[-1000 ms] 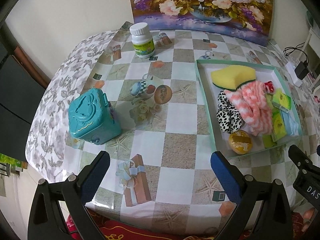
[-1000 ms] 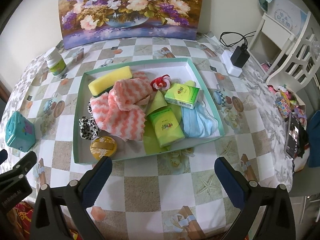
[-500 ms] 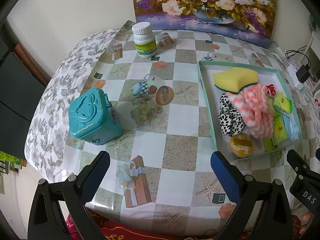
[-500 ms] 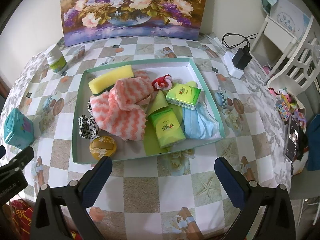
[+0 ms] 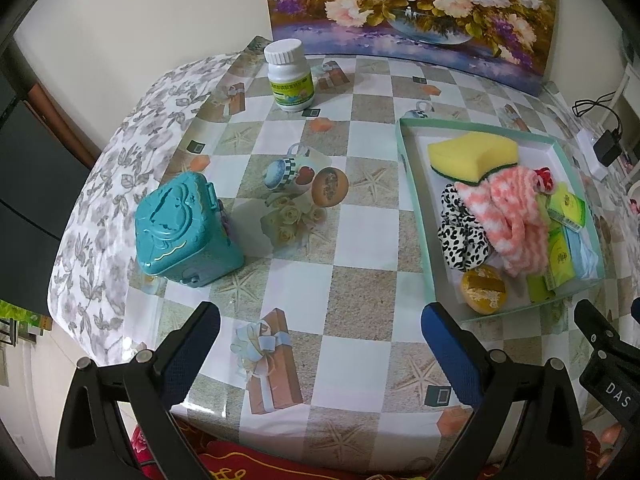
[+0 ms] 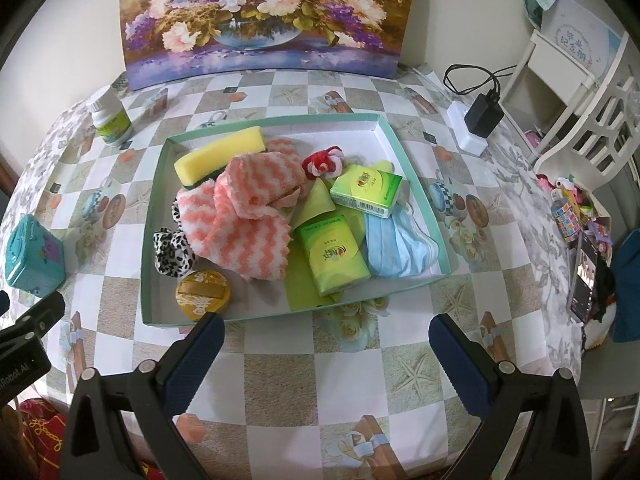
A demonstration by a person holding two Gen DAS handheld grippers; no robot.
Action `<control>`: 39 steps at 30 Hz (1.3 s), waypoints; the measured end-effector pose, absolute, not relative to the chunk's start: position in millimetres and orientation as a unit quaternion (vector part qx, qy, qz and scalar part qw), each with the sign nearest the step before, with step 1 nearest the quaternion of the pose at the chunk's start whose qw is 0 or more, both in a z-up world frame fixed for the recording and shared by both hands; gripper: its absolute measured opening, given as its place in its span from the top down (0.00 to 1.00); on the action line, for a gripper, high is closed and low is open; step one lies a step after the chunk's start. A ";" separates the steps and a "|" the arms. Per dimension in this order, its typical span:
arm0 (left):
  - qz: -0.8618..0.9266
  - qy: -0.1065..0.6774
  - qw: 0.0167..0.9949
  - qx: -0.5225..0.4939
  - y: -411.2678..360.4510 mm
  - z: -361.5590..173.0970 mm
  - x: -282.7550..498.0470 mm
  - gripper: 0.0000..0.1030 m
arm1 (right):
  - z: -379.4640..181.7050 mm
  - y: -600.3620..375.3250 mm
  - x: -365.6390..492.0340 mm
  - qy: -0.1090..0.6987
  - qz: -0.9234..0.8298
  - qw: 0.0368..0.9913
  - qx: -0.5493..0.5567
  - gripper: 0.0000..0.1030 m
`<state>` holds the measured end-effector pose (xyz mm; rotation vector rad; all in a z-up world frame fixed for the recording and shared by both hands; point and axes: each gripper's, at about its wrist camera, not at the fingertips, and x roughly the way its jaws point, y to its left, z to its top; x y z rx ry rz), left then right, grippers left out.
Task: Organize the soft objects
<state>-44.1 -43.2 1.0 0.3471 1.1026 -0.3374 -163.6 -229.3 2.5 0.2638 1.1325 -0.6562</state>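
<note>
A teal tray (image 6: 154, 216) (image 5: 412, 184) holds soft things: a yellow sponge (image 6: 220, 156) (image 5: 472, 152), a pink-and-white cloth (image 6: 248, 208) (image 5: 508, 216), a leopard scrunchie (image 6: 172, 248) (image 5: 460, 236), a red-and-white scrunchie (image 6: 322, 162), tissue packs (image 6: 366, 188) (image 6: 332, 254), a blue face mask (image 6: 396, 244) and an orange puff (image 6: 202, 290) (image 5: 482, 288). My right gripper (image 6: 324, 356) is open and empty, above the table in front of the tray. My left gripper (image 5: 320, 344) is open and empty, left of the tray.
A teal box (image 5: 180, 228) (image 6: 32, 250) and a white pill bottle (image 5: 290, 76) (image 6: 110, 120) stand left of the tray. A flower painting (image 6: 264, 16) leans at the back. A charger and cable (image 6: 478, 120) lie at the right, by a white chair (image 6: 580, 120).
Both grippers have pulled back and risen slightly from the tray; the tray looks a little smaller and farther. Nothing on the table has moved.
</note>
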 end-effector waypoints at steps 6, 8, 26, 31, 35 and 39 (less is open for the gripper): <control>-0.158 0.523 0.822 0.162 -43.0 -0.5 -43.2 0.02 | 1.4 -230.2 -164.1 0.526 -0.303 0.785 0.121 0.00; -0.157 0.524 0.822 0.161 -42.6 -0.9 -42.8 0.02 | 1.0 -229.8 -163.5 0.526 -0.303 0.785 0.122 0.00; -0.156 0.535 0.816 0.156 -42.4 -4.5 -40.4 0.02 | -1.4 -230.8 -163.3 0.529 -0.303 0.783 0.120 0.00; -0.156 0.536 0.815 0.156 -42.3 -4.4 -39.9 0.02 | -1.4 -230.9 -163.3 0.530 -0.303 0.783 0.119 0.00; -0.156 0.537 0.815 0.154 -42.3 -4.8 -39.9 0.02 | -1.7 -230.8 -163.4 0.530 -0.303 0.783 0.119 0.00; -0.156 0.537 0.814 0.154 -42.3 -4.7 -39.6 0.02 | -2.4 -231.1 -163.9 0.530 -0.303 0.783 0.119 0.00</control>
